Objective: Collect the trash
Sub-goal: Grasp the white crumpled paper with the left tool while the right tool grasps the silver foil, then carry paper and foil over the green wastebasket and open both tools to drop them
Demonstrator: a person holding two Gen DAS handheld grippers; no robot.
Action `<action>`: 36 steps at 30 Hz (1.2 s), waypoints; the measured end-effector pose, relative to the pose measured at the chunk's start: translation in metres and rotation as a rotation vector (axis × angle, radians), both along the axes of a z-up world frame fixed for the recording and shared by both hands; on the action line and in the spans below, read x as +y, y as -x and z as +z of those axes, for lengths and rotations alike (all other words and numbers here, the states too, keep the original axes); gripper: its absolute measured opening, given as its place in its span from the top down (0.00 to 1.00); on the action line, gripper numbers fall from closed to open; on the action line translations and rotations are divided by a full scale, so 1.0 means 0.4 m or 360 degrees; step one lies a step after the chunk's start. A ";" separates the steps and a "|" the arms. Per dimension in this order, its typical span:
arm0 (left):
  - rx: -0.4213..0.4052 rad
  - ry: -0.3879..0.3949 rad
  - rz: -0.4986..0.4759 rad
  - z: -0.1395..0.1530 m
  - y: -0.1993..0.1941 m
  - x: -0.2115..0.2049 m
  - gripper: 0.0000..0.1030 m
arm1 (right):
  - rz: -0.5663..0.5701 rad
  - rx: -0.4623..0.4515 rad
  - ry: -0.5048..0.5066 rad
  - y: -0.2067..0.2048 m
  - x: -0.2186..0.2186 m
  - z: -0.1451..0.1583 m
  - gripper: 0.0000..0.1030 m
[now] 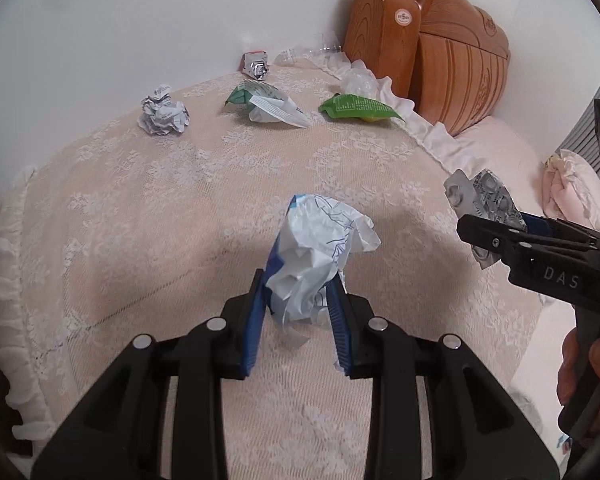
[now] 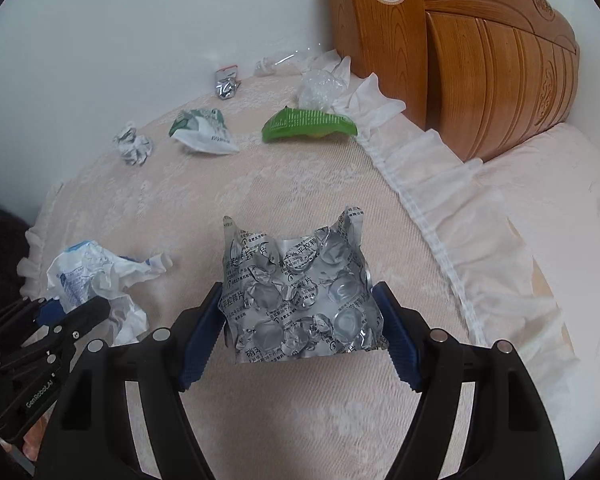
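Nearest, the left gripper [image 1: 298, 292] pinches a crumpled white wrapper [image 1: 320, 248], light and soft, while the right gripper [image 2: 300, 320] clamps a stiff, crinkly foil pill sheet [image 2: 296, 296] by its side edges. Farther off on the lace cloth [image 1: 140, 220] lie a paper ball [image 1: 164, 112] and green packets [image 1: 356, 107], probably easy to pinch anywhere

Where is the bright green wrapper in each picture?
Left wrist view: the bright green wrapper lies far back on the lace cover, upper right of middle, just left of the wooden headboard.
Right wrist view: the bright green wrapper lies far back, just above middle, left of the white frill.
Shared landmark: the wooden headboard, upper right in both views.
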State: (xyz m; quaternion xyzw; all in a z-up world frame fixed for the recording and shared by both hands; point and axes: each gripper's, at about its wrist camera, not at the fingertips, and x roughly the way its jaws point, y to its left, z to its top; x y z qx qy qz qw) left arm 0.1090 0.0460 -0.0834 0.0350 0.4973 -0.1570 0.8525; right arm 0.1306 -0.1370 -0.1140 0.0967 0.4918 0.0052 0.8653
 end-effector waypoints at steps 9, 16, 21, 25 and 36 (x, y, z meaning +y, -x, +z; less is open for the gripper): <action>0.0048 0.0033 -0.0068 0.019 0.192 -0.042 0.71 | 0.0045 -0.0037 -0.0030 0.197 0.019 0.032 0.26; 0.0039 0.0038 -0.0190 0.037 0.273 -0.119 0.71 | 0.0000 -0.0071 -0.0091 0.314 -0.033 0.042 0.26; 0.0020 0.0031 -0.0401 0.051 0.343 -0.228 0.71 | -0.0126 -0.0017 -0.0018 0.478 -0.135 0.010 0.25; 0.0015 0.0032 -0.0582 0.053 0.405 -0.337 0.71 | -0.0278 0.0086 0.0025 0.620 -0.230 -0.037 0.25; 0.0047 0.0013 -0.0916 0.035 0.567 -0.573 0.71 | -0.0621 0.0232 -0.0047 0.895 -0.408 -0.161 0.25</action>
